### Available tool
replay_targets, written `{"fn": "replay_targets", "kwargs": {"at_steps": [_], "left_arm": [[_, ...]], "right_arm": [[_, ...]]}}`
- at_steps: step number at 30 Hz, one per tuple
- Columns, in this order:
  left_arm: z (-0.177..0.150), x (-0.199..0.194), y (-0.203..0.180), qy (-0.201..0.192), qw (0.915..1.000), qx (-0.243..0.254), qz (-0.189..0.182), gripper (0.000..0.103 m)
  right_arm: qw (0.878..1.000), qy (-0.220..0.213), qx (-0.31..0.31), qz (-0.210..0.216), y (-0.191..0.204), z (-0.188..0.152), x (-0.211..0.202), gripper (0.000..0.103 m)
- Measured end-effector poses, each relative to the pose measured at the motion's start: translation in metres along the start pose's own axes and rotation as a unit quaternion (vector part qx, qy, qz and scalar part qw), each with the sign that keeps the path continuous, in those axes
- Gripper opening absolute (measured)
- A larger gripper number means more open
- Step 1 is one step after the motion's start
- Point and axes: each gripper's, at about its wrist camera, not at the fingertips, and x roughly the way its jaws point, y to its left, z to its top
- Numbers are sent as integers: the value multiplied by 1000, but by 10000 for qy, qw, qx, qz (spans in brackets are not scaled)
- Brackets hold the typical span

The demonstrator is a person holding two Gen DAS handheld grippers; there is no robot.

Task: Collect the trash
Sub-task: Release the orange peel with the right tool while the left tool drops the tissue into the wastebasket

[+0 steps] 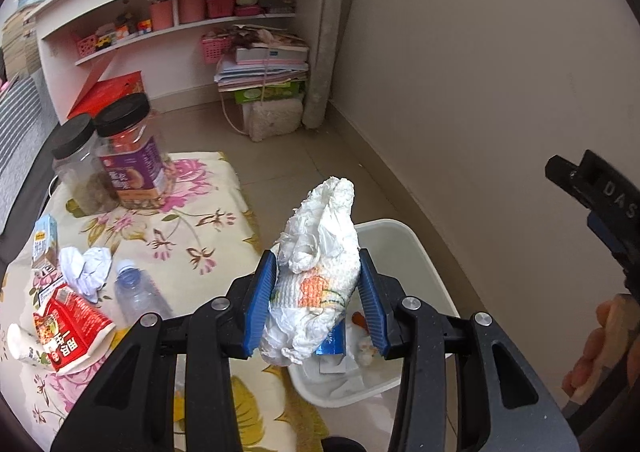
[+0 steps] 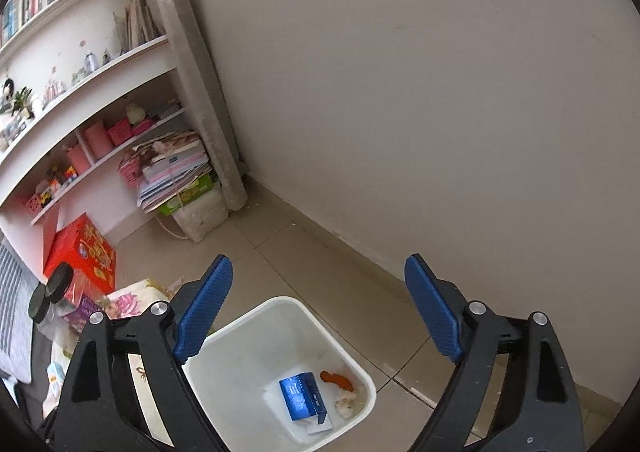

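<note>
- The left gripper clamps a crumpled paper towel wad between its blue pads, above the white trash bin on the floor
- The right gripper stands wide and empty over the same bin, which holds a blue carton and orange scraps
- A clear plastic bottle, a red wrapper and a crumpled white paper lie on the floral surface

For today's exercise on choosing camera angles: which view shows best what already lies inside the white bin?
The right wrist view: it looks straight down into the white bin, showing a blue carton and an orange scrap on the bottom. In the left wrist view the crumpled paper towel, held in the left gripper, hides most of the inside.
</note>
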Motion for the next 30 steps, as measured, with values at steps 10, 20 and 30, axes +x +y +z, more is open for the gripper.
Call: {"fn": "replay_targets", "kwargs": {"at_steps": [10,20,30], "left_arm": [[4,13,-24,87,9997,249,22,73],[-9,7,-2,94,9986,290,431,85],[-24,-8,69,148,9945,-81,1034,87]], "right_arm": [[9995,-84,237,-207,-18,2,-7,95],[9986,-36,-455,-250,13,-8,-5,96],[9878,132,-1550,85,86,-38,-12,96]]}}
